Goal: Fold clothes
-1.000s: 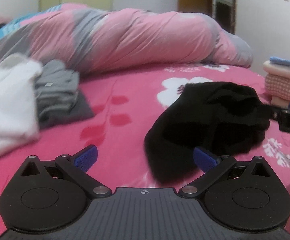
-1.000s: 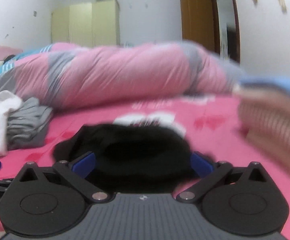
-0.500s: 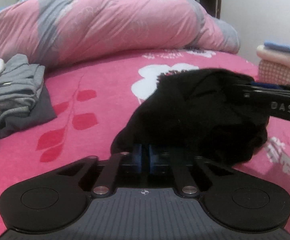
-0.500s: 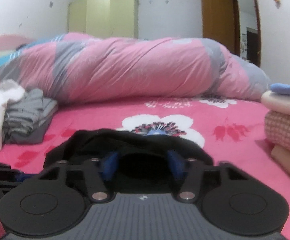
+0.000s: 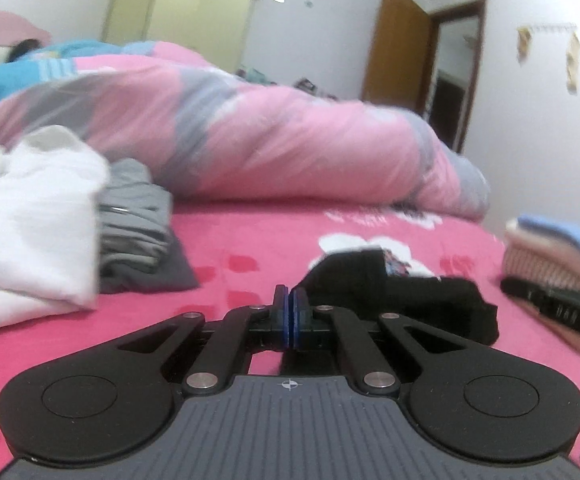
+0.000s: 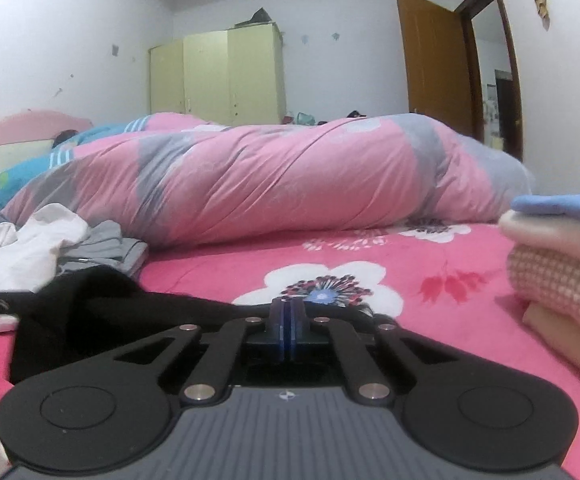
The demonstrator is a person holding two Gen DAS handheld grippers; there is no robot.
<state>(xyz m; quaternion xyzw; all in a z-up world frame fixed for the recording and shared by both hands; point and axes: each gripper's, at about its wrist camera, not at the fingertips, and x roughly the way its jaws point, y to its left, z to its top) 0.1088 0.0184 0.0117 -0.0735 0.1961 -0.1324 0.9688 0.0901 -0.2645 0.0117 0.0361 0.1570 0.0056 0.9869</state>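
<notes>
The black garment [image 5: 402, 292] lies crumpled on the pink flowered bedsheet [image 5: 249, 248], and everything else is placed from it. In the left wrist view the left gripper [image 5: 290, 312] sits at the garment's near left edge with its blue pads pressed flat together; black cloth lies right behind and beside the pads, but whether any fold is caught between them cannot be told. In the right wrist view the right gripper [image 6: 285, 328] is also squeezed shut, its pads at the garment's [image 6: 101, 304] near right edge, just before a white flower printed on the sheet; again a pinch on the cloth cannot be confirmed.

Left of the garment lie a folded grey garment [image 5: 137, 232] and, further left, a heap of white clothes [image 5: 29, 216], with a bare strip of sheet between them and the black cloth. Right of the garment stands a stack of folded clothes [image 6: 562, 256], a blue piece on top and a pink checked one below, close to the bed's right edge. Behind the garment the sheet is open as far as the rolled pink and grey quilt [image 6: 290, 176], which runs across the bed's width. Beyond the quilt are a pale yellow wardrobe [image 6: 213, 80] and a brown door [image 6: 438, 64].

White lettering on the right gripper's side, seen in the left view, is too blurred to read.
</notes>
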